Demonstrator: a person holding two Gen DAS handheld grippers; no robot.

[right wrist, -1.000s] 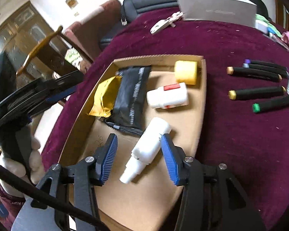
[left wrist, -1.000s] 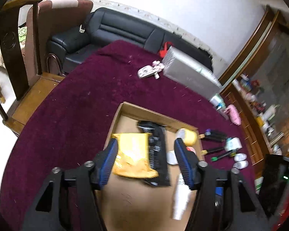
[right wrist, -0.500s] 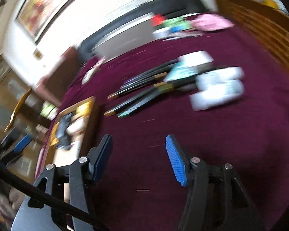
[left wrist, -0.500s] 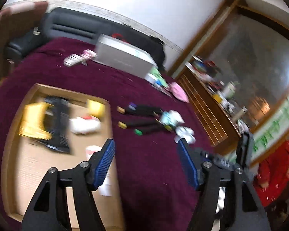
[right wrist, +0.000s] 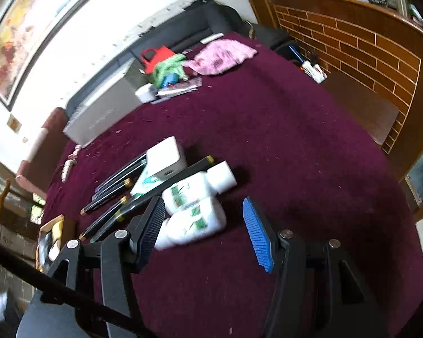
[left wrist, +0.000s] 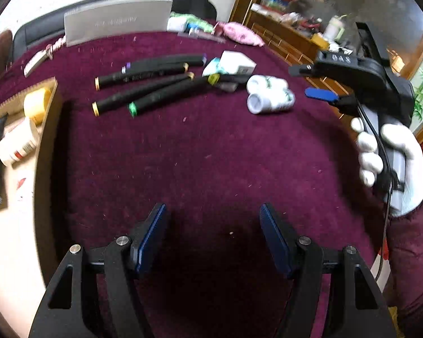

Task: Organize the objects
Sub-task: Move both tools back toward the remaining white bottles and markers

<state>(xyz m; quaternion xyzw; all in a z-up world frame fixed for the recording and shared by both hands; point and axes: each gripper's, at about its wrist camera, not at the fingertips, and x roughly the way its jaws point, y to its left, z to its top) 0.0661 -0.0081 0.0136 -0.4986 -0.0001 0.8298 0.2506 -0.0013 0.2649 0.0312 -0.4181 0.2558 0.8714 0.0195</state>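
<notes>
Grippers have both swung off the cardboard tray [left wrist: 49,104] toward the loose markers [left wrist: 143,90] and white bottles [right wrist: 194,219]; right gripper [right wrist: 204,225] fingers, just widened, and left gripper [left wrist: 213,236] fingers stand half-open, empty; next pick begins.

Both fisheye views bend hard at black vignetted corners. Motion blur smears the markers [left wrist: 143,84] and bottles [right wrist: 193,211]. Wall [right wrist: 104,28] blown out bright; dark shadow pools on the tablecloth [left wrist: 211,146] at its near edge.
</notes>
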